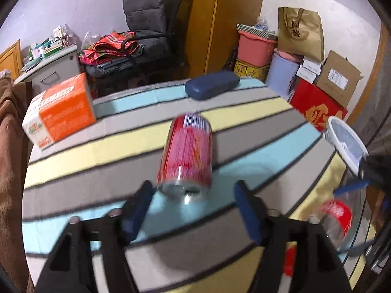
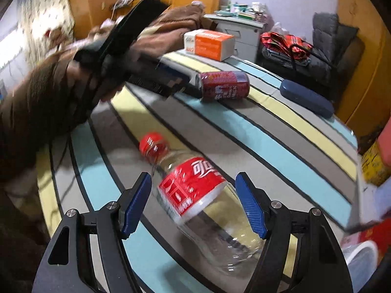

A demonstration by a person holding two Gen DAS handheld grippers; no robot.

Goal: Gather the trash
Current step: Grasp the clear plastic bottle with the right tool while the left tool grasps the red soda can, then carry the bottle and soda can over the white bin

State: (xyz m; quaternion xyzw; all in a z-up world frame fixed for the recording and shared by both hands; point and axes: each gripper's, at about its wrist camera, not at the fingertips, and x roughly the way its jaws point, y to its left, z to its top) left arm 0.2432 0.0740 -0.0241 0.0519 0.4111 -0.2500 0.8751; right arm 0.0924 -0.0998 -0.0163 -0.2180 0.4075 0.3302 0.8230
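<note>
A red drink can lies on its side on the striped tablecloth, its open end toward me. My left gripper is open, its blue fingertips on either side of the can's near end without touching it. In the right wrist view a hand in a brown sleeve holds that left gripper just left of the can. An empty clear bottle with a red label and cap lies between the pads of my right gripper. The jaws are open, with a gap on each side. The bottle also shows in the left wrist view.
An orange and white box and a dark blue glasses case sit at the table's far side. A white-rimmed bin stands off the table's right edge beside a red box. Stacked boxes, tubs and a chair fill the room behind.
</note>
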